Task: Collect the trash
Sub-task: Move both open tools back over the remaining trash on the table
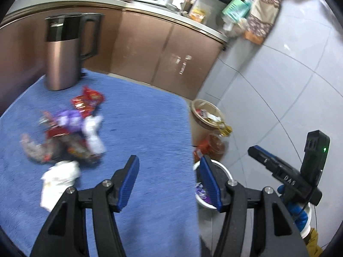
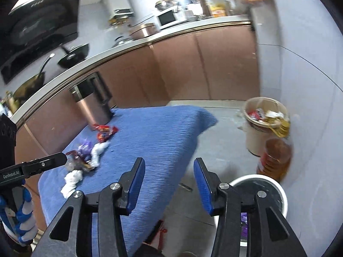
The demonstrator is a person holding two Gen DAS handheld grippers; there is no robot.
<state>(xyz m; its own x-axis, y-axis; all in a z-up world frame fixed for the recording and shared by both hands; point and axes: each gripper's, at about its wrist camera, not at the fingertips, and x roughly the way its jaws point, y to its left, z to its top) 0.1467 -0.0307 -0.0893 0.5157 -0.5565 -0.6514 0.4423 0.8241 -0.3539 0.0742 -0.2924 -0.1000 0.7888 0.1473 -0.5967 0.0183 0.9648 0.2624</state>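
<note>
A heap of trash lies on the blue-clothed table (image 1: 150, 128): red snack wrappers (image 1: 86, 100), a purple wrapper (image 1: 70, 120), and crumpled white tissue (image 1: 61, 175). The heap also shows in the right wrist view (image 2: 85, 156). My left gripper (image 1: 169, 180) is open and empty above the table's right edge. My right gripper (image 2: 169, 184) is open and empty, over the floor between the table and a white bin (image 2: 276, 192). The white bin (image 1: 223, 171) holds a purple wrapper (image 1: 201, 190).
A copper-coloured kettle (image 1: 62, 53) stands at the table's far left. A beige bin full of rubbish (image 2: 261, 124) and an amber oil bottle (image 2: 276, 158) stand on the tiled floor by the wall. Kitchen cabinets (image 1: 167, 60) run behind.
</note>
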